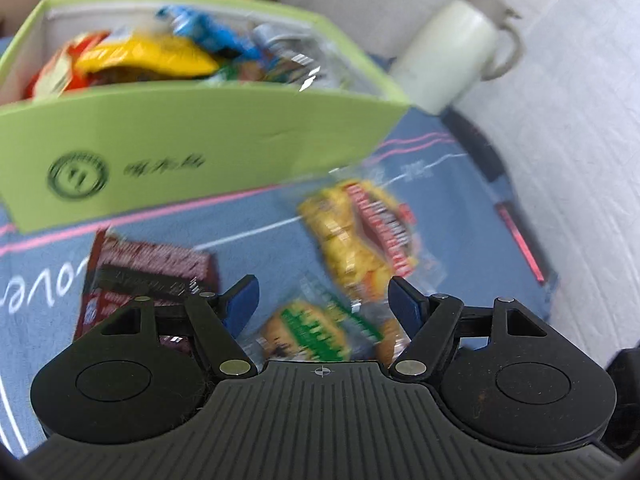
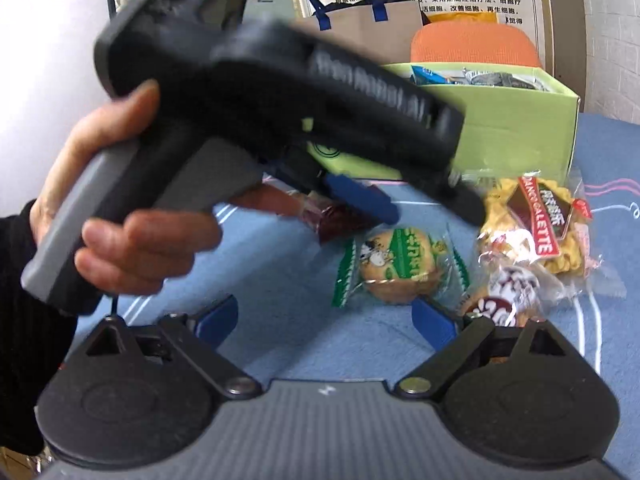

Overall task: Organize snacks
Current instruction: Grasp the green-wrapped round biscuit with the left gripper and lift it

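Note:
A green box (image 1: pixel 192 148) holds several snack packs and stands on the blue cloth; it also shows in the right wrist view (image 2: pixel 520 128). My left gripper (image 1: pixel 324 300) is open and empty, just above a green-labelled cake pack (image 1: pixel 316 328), with a yellow galette pack (image 1: pixel 360 236) ahead and a dark red pack (image 1: pixel 144 276) to its left. In the right wrist view my right gripper (image 2: pixel 326 320) is open and empty, low over the cloth, near the cake pack (image 2: pixel 396 268), the galette pack (image 2: pixel 540 228) and a brown-and-white snack (image 2: pixel 508 292). The left gripper (image 2: pixel 360 196), hand-held, crosses above.
A white lidded jug (image 1: pixel 456 44) stands behind the box at the right, by the wall. An orange chair (image 2: pixel 474 46) and a paper bag (image 2: pixel 360 24) are behind the table. The table edge (image 1: pixel 516 232) runs along the right.

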A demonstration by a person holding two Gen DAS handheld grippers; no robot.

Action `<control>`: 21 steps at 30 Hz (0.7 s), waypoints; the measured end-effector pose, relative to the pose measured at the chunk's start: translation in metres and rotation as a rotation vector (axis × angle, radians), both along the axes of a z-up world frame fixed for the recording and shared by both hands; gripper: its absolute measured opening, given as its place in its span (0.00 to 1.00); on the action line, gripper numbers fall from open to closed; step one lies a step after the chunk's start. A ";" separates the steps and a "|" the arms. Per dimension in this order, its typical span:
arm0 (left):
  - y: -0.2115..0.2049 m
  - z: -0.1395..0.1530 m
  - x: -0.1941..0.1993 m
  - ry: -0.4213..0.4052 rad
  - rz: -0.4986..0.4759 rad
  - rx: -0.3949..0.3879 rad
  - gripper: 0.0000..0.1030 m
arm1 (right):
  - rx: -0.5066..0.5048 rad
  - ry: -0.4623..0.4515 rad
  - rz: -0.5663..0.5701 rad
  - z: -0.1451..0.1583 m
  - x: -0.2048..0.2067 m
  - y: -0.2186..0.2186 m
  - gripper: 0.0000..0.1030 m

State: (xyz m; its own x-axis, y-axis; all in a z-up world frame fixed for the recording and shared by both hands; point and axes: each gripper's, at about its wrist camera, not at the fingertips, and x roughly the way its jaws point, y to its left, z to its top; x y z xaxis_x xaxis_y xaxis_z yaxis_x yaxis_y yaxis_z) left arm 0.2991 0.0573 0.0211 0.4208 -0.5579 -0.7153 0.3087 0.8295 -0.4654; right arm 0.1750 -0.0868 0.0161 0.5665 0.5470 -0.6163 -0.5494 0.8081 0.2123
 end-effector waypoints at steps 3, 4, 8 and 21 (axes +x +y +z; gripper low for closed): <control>0.006 -0.007 -0.014 0.020 -0.006 -0.039 0.59 | -0.017 -0.004 -0.021 0.000 0.003 -0.006 0.91; 0.007 -0.008 -0.020 0.019 0.004 -0.045 0.59 | -0.018 -0.005 -0.026 0.000 0.003 -0.008 0.91; 0.005 -0.007 -0.053 -0.006 0.020 -0.046 0.60 | -0.018 -0.009 -0.024 0.000 -0.003 -0.010 0.90; -0.012 -0.006 -0.077 -0.096 0.034 0.056 0.43 | -0.154 -0.103 -0.025 -0.015 -0.006 0.015 0.89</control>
